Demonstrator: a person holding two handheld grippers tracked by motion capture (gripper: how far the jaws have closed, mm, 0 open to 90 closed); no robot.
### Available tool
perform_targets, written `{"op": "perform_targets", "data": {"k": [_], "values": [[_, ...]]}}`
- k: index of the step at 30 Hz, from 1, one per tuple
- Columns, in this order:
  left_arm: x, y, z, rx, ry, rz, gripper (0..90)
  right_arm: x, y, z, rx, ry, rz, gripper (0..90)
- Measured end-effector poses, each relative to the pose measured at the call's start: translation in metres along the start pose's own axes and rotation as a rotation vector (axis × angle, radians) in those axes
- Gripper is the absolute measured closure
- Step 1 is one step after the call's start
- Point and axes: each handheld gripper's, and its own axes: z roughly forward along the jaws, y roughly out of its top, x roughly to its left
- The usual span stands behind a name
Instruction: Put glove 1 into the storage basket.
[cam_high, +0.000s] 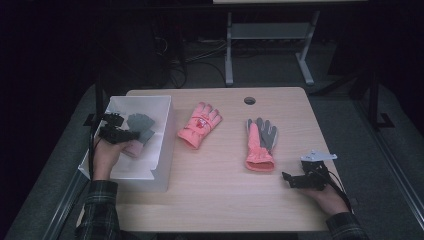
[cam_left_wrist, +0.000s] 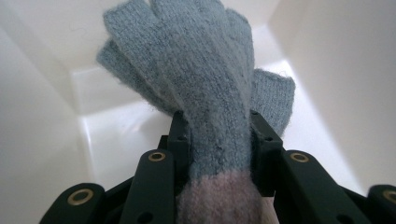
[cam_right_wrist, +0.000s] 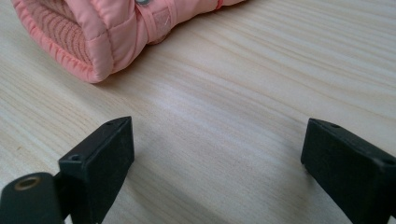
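At the left of the table (cam_high: 215, 200) stands one white bin (cam_high: 162, 150), and inside it the left gripper (cam_high: 119, 134) has its jaws closed partway onto the knit glove (cam_left_wrist: 205, 93), pressing it from both sides just above the cuff. That glove is a fuzzy grey-blue wool with short, stubby fingers fanned out and a pale pink band at the wrist; it sits over the bin's floor, near the left wall. Further right, two padded gloves lie flat on the tabletop: one pink glove (cam_high: 199, 125) beside the bin, and one pink-and-grey glove (cam_high: 261, 145) near the middle. At the right edge the right gripper (cam_right_wrist: 217, 154) rests with its jaws wide apart and nothing between them, near that glove's cuff.
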Motion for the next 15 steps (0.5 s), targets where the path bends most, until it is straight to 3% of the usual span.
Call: {"op": "perform_targets", "data": {"k": [4,15], "values": [[-0.002,-0.001,0.007,0.032,0.030,0.001,66.7,0.000,0.000,0.000,0.001,0.000,0.001,9.0],[0.001,-0.009,0.024,0.102,0.024,-0.004,65.2,0.000,0.000,0.000,0.000,0.000,0.001,8.9]]}}
